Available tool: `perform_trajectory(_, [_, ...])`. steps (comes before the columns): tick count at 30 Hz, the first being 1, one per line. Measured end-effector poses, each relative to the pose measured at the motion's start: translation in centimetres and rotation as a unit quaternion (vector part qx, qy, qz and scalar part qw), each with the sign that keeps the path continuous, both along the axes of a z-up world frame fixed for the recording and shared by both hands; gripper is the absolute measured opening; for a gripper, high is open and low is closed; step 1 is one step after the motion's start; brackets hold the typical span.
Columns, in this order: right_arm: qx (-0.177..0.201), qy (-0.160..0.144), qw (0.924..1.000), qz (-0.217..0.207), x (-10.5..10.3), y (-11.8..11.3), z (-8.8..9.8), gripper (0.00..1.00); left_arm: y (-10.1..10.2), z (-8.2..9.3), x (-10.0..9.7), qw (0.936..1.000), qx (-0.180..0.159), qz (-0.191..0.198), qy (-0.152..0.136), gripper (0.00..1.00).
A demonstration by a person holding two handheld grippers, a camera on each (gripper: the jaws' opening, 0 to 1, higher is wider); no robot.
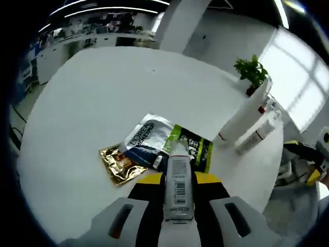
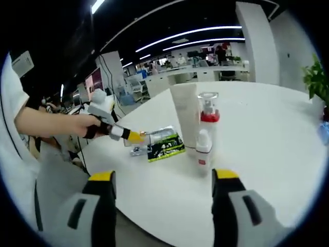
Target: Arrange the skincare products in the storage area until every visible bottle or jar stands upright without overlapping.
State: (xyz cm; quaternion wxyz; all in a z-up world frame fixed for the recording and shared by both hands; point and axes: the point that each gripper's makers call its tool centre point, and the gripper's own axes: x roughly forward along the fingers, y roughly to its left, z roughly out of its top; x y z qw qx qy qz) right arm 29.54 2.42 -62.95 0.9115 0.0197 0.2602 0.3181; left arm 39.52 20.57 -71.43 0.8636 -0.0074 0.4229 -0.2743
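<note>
In the left gripper view, the left gripper [image 1: 179, 191] is clamping a slim white tube [image 1: 178, 180] with a barcode label between its yellow-tipped jaws, the tube pointing away over the round white table [image 1: 97, 103]. Just past the tube's far end, three flat sachets are lying overlapped on the table: a green-and-black one [image 1: 201, 150], a silver-and-blue one [image 1: 146, 138] and a gold one [image 1: 120, 163] nearest the left. Farther to the right, a tall white tube [image 1: 245, 116] and a pump bottle with a red collar [image 1: 265, 119] are standing side by side, with a potted plant [image 1: 252, 73] beyond them.

In the right gripper view, the right gripper [image 2: 163, 201] is hovering with its jaws spread wide and nothing between them, near the table edge. Ahead of it the tall white tube [image 2: 185, 114] and the red-collared pump bottle [image 2: 207, 119] are standing upright, with a small white bottle [image 2: 203, 149] just in front, possibly touching them. To the left, a person's hand [image 2: 77, 124] is gripping the left gripper [image 2: 134, 136] over the sachets
</note>
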Motion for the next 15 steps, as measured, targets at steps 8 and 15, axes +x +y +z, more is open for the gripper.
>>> perform_trajectory(8, [0.002,0.001,1.0000,-0.005,-0.6,-0.5,-0.1,0.77,-0.5,-2.9,-2.9,0.9851,0.125,-0.108,0.046,0.17])
perform_trajectory(15, [0.004,0.003,0.9999,-0.015,-0.9,-0.9,-0.3,0.77,-0.5,-3.1,-3.2,0.9655,0.185,-0.168,0.073,0.17])
